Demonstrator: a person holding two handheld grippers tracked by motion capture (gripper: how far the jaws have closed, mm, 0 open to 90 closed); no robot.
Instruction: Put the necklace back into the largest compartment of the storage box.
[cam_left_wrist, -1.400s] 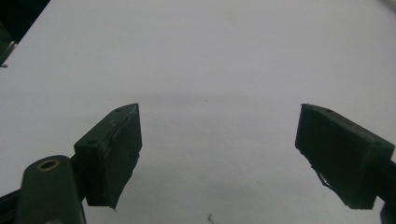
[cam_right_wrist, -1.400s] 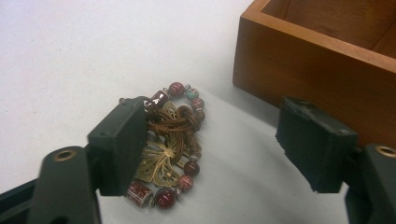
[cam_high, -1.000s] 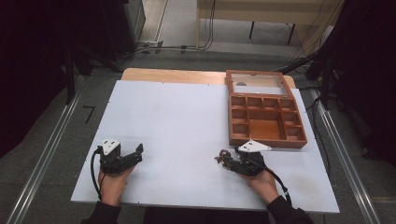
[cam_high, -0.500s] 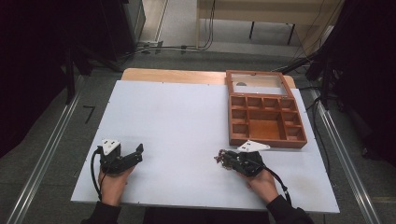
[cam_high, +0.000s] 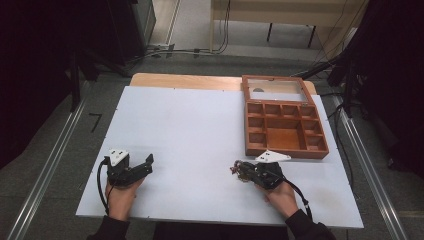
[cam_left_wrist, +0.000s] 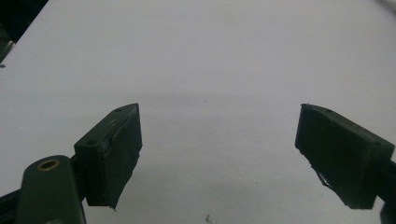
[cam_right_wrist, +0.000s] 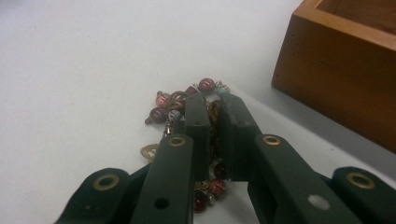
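A heap of beaded jewellery (cam_right_wrist: 161, 112), with dark red, pink and turquoise beads on brassy links, lies on the white table (cam_high: 200, 125) near the front right. My right gripper (cam_right_wrist: 214, 100) lies low over it. Its jaws have just been closing, and they are now shut on a strand of the beads. From above, that right gripper (cam_high: 241, 171) points left, with the beads (cam_high: 235, 166) at its tips. My left gripper (cam_high: 147, 165) rests at the front left. In its own view the left gripper (cam_left_wrist: 219, 140) is open over bare table.
An open wooden box (cam_high: 285, 152) with several small compartments stands just behind the right gripper. Its near wall (cam_right_wrist: 336, 93) is close to the beads. Its glazed lid (cam_high: 275, 87) lies open at the back. The table's front edge runs just under both hands.
The right gripper's jaws have drawn together on the beads. Both hands have kept their places.
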